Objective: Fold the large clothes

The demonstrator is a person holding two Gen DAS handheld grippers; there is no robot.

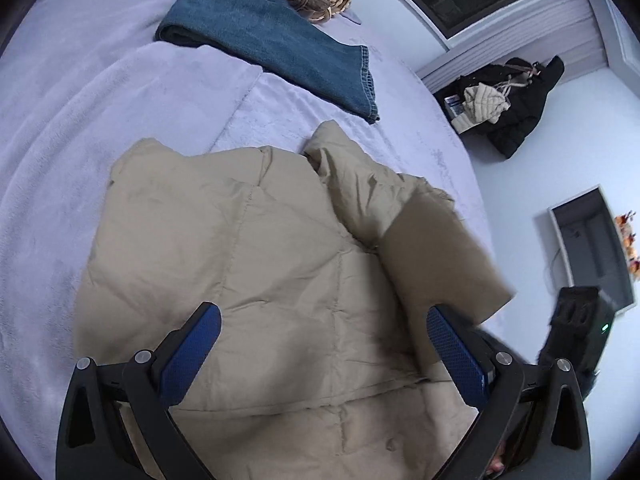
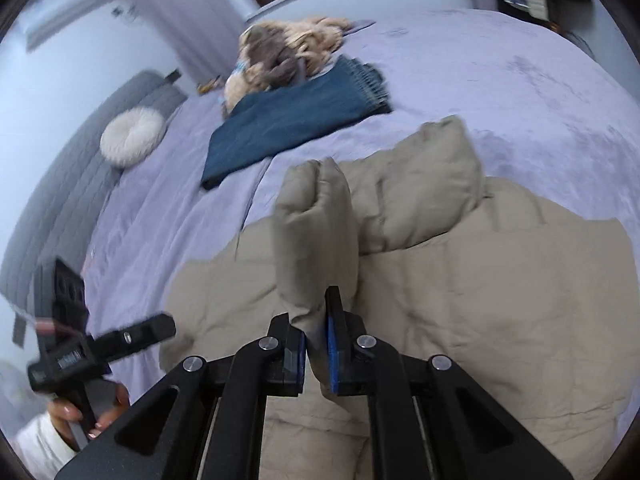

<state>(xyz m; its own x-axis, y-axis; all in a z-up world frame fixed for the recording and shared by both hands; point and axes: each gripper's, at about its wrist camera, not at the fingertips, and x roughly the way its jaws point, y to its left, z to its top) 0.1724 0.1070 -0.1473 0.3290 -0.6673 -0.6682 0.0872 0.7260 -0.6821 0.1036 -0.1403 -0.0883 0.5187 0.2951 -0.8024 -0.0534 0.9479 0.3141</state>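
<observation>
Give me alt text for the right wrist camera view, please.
The right gripper pinches a sleeve of a beige puffer jacket spread on a lavender bed. Folded blue jeans lie beyond; the left gripper shows at the lower left.

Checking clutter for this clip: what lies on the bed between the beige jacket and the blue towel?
Nothing: bare lilac blanket separates jacket from towel, clearest in the left wrist view.

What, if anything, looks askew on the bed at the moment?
The beige puffer jacket is unevenly folded: one sleeve is pinched up in the right gripper. Nothing looks spilled or damaged.
</observation>
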